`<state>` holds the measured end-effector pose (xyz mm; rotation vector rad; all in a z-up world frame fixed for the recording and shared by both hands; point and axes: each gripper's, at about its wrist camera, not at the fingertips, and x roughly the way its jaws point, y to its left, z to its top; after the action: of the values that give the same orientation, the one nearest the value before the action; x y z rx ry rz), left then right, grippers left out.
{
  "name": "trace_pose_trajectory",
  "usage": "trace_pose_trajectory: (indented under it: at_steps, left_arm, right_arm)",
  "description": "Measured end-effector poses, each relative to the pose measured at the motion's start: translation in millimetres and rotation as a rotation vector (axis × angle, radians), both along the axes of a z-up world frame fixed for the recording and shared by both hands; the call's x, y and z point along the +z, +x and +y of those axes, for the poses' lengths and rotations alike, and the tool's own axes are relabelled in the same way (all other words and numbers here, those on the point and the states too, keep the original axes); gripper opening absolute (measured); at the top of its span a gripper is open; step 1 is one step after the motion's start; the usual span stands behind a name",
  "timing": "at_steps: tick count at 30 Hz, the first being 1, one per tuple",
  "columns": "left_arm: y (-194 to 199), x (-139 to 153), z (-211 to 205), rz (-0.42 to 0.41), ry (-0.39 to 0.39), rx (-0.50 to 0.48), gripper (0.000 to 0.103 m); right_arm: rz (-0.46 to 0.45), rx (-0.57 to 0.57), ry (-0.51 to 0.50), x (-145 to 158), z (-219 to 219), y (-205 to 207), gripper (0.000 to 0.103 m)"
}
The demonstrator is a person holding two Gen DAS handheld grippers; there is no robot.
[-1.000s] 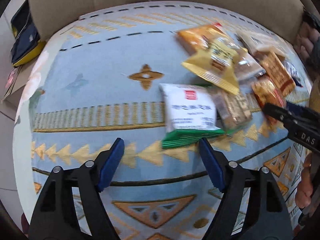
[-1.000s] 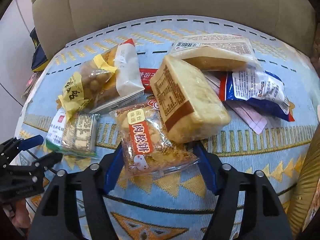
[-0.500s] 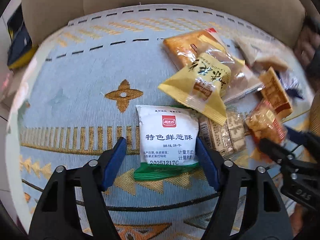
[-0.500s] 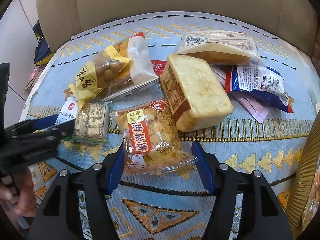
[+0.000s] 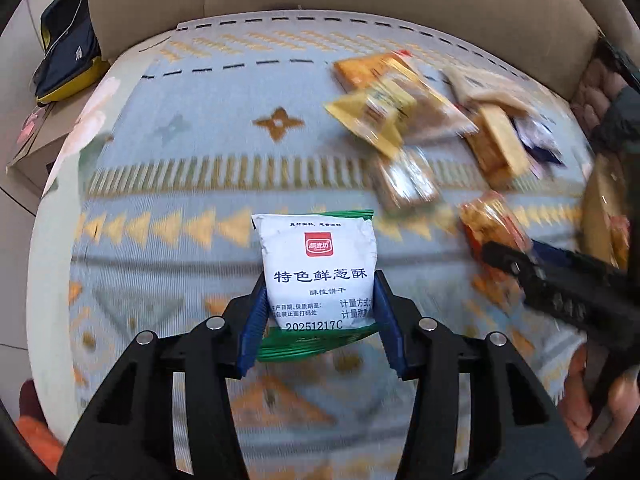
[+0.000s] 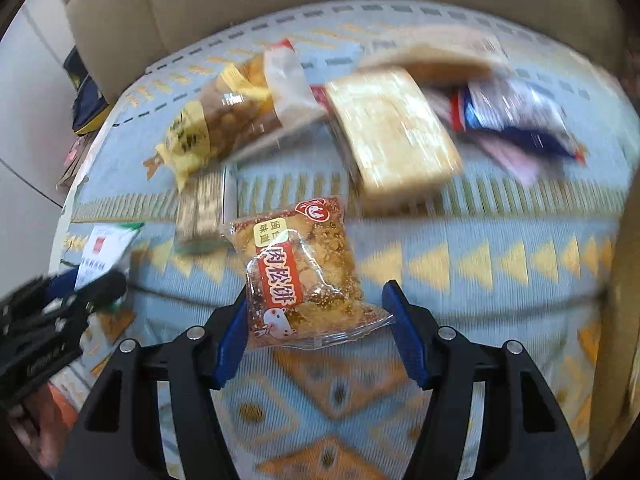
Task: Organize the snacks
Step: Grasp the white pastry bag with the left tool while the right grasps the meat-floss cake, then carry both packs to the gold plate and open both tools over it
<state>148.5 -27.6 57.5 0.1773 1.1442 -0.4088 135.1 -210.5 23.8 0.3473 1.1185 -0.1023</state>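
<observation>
Eight snack packets showed around the gold star motif [image 5: 278, 122] of the blue cloth [image 5: 192, 92]: six heaped to its right and two held. Below the star, the left gripper [image 5: 320, 320], pointing steeply down, had just closed and pinched the white biscuit packet [image 5: 318, 270]. Right of that, the right gripper [image 6: 316, 330], equally steep, held the pork floss cake packet [image 6: 298, 266] in its half-spread jaws, lifted off the cloth.
</observation>
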Motion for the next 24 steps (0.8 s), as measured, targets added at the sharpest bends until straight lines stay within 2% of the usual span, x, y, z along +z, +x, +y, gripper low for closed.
trace_pose_trajectory:
  at_steps: [5, 9, 11, 14, 16, 18, 20, 24]
  left_arm:
    - [-45, 9, 14, 0.014, -0.03, 0.003, 0.049]
    - [-64, 5, 24, 0.026, -0.067, 0.014, 0.049]
    - [-70, 1, 25, 0.005, -0.045, 0.008, 0.049]
    - [-78, -3, 29, 0.025, -0.052, 0.004, 0.05]
    - [-81, -3, 30, 0.004, -0.036, -0.011, 0.05]
    - [-82, -3, 29, -0.016, -0.017, -0.02, 0.05]
    - [-80, -4, 30, -0.016, -0.025, -0.017, 0.05]
    - [-76, -7, 30, -0.02, -0.033, -0.005, 0.05]
  right_arm:
    - [0.085, -0.043, 0.08, 5, 2, -35, 0.062]
    - [0.137, -0.04, 0.039, 5, 18, -88, 0.062]
    - [0.167, -0.052, 0.049, 0, 23, -112, 0.062]
    - [0.201, -0.078, 0.03, -7, 30, -144, 0.062]
    - [0.21, -0.082, 0.02, -6, 33, -153, 0.064]
    - [0.226, -0.077, 0.039, -8, 37, -160, 0.084]
    - [0.204, -0.071, 0.037, -10, 39, -160, 0.084]
    - [0.177, -0.045, -0.089, -14, 50, -154, 0.081]
